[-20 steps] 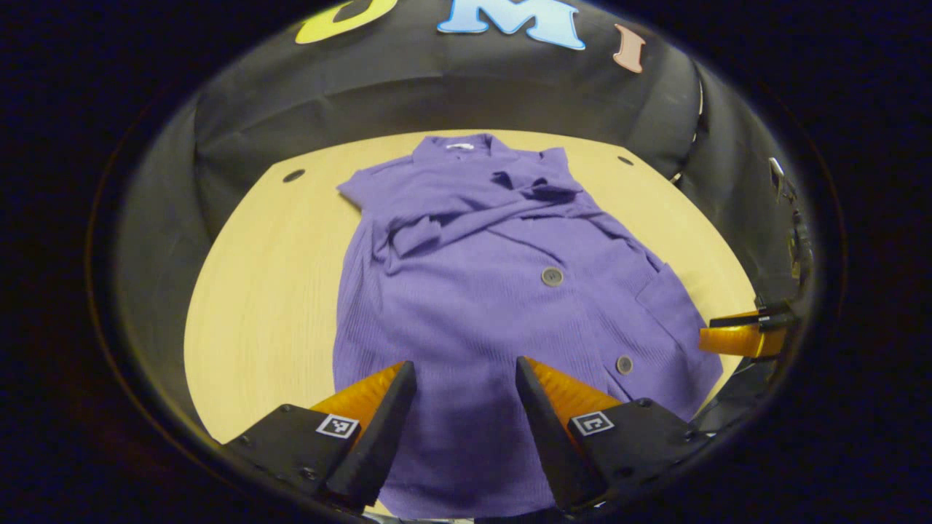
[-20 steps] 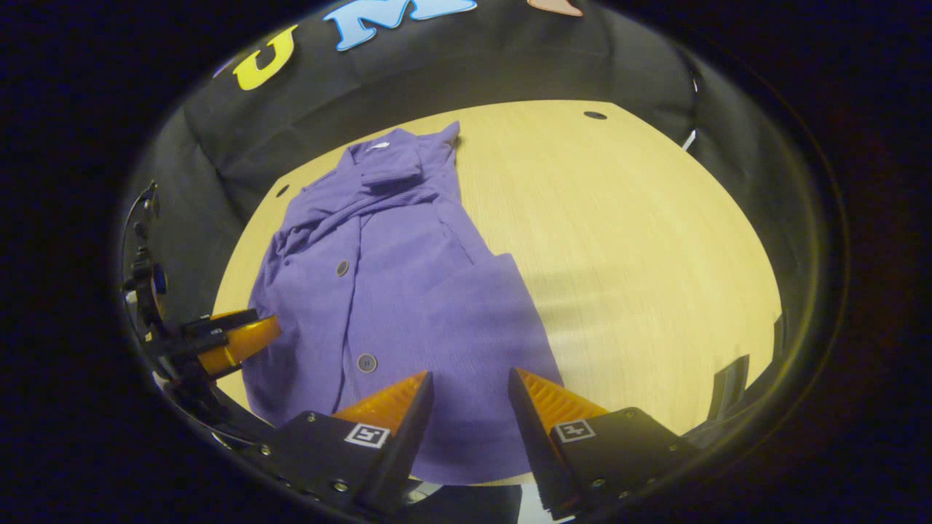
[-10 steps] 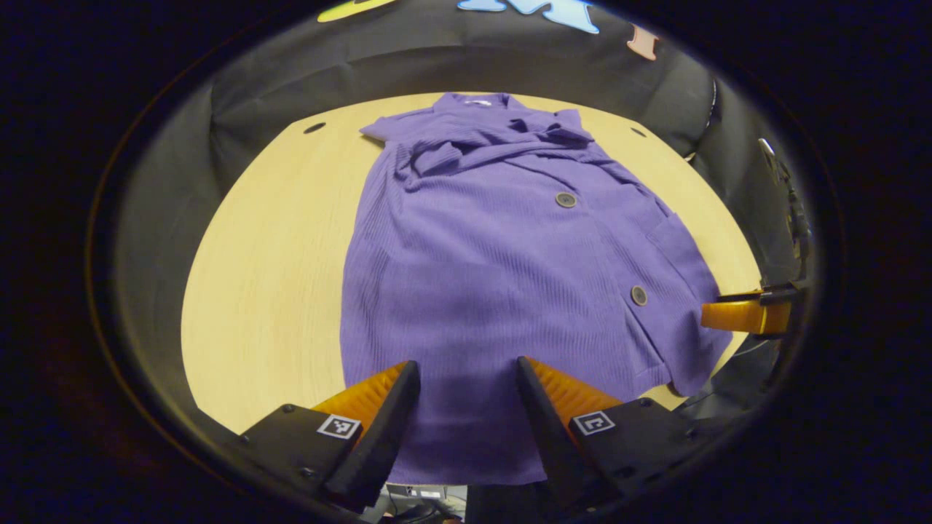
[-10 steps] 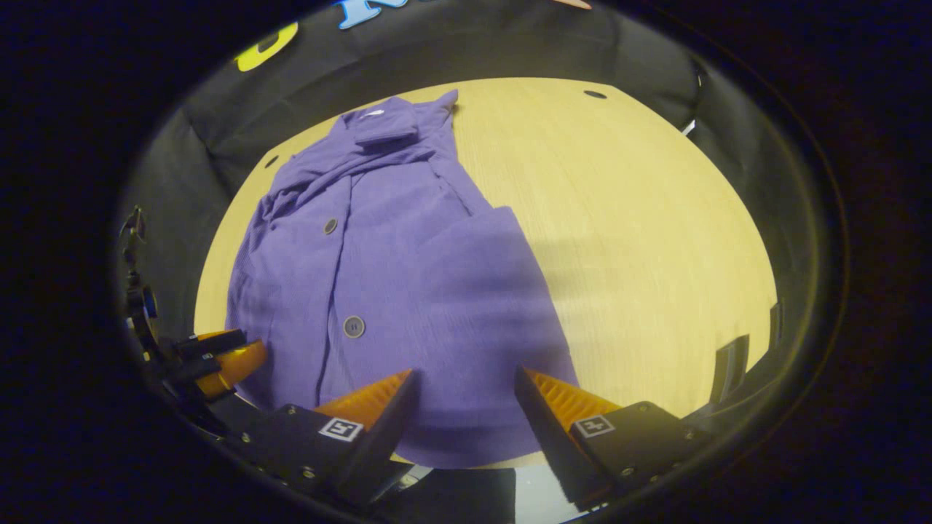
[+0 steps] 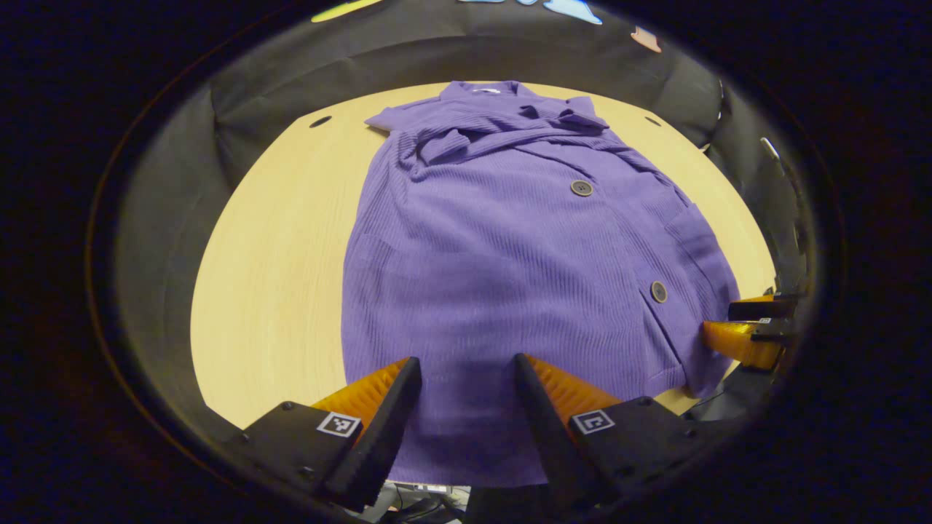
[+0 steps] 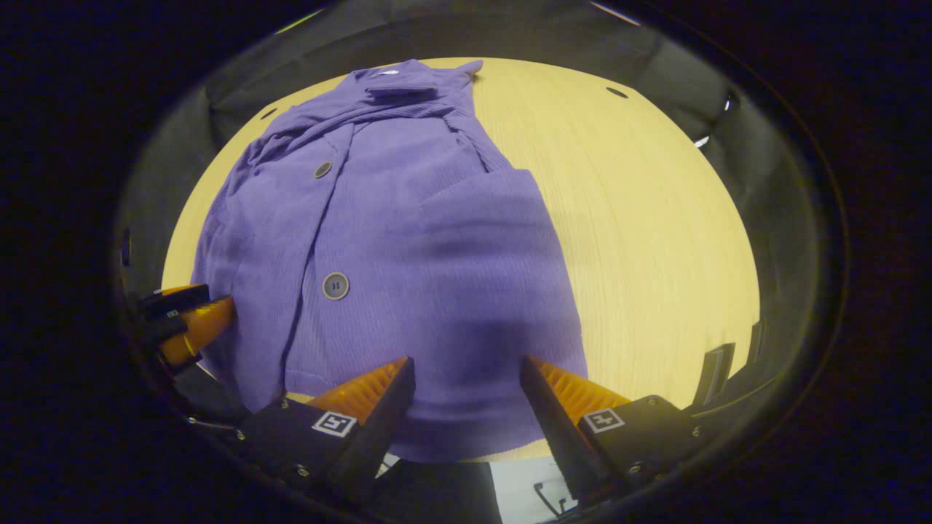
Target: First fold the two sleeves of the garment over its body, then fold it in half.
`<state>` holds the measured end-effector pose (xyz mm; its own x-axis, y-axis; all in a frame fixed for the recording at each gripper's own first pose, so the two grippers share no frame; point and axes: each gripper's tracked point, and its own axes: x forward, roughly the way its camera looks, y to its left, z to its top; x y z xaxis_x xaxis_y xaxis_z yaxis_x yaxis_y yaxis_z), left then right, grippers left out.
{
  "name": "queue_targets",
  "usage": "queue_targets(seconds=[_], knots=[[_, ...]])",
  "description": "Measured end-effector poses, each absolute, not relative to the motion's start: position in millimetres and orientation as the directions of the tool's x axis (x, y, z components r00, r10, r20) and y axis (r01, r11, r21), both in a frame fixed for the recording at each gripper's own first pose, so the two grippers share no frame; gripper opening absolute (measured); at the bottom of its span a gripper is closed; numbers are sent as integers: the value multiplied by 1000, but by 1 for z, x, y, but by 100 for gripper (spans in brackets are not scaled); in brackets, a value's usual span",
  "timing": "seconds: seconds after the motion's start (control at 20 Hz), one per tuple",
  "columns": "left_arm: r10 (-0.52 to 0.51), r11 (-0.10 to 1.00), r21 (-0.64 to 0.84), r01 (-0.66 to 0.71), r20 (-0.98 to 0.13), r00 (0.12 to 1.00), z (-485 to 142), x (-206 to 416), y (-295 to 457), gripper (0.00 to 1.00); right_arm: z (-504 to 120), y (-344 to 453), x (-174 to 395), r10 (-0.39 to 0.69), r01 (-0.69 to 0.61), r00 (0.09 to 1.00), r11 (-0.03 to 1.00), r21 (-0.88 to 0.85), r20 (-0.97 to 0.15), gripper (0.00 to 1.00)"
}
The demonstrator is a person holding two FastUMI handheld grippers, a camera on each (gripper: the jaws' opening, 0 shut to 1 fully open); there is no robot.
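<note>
Sleeves lie folded across the garment [image 5: 510, 255] near frame top; both the left gripper [image 5: 466, 397] and right gripper [image 6: 466, 397] hover released over the hem at frame bottom, which they must pinch for the half fold.

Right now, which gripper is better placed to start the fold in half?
Neither clearly: the left gripper and right gripper both hang open over the garment's near hem, so probably both together.

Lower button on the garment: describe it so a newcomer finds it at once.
On the wooden table lies a purple garment, collar far, hem near the grippers. Two dark round buttons run down its front; the lower button is the one nearer the hem, the upper button nearer the collar.
</note>
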<state>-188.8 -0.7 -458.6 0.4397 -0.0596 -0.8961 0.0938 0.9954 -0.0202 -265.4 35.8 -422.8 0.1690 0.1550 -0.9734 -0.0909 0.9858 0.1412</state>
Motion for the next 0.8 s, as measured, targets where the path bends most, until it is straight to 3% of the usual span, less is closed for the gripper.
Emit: queue_targets(seconds=[0.05, 0.1, 0.15, 0.25, 0.3, 0.35, 0.4, 0.8], knots=[[-60, 995, -17, 100, -895, 442, -459, -188, 0, 89, -423, 39, -266, 167, -101, 180, 983, 151, -969, 96], [-65, 994, -21, 103, -892, 447, -459, -185, -2, 84, -422, 41, -263, 168, -108, 180, 983, 151, -969, 82], [-67, 994, -22, 104, -890, 450, -460, -184, -5, 77, -419, 43, -260, 193, -112, 196, 978, 174, -961, 76], [-68, 995, -26, 95, -881, 468, -460, -179, -5, 65, -421, 47, -257, 212, -69, 195, 977, 202, -958, 41], [-65, 996, -30, 79, -872, 485, -459, -175, -5, 46, -423, 47, -257, 223, -61, 186, 975, 215, -957, 24], [-56, 998, -33, 57, -870, 490, -460, -171, -5, 28, -416, 49, -250, 250, -34, 210, 968, 248, -945, 24], [-51, 998, -23, 63, -868, 493, -463, -169, -4, 10, -420, 51, -251, 253, -1, 198, 966, 258, -947, 3], [-53, 997, -71, -13, -835, 547, -442, -155, -3, 7, -394, 61, -225, 311, 27, 267, 944, 330, -912, 1]])
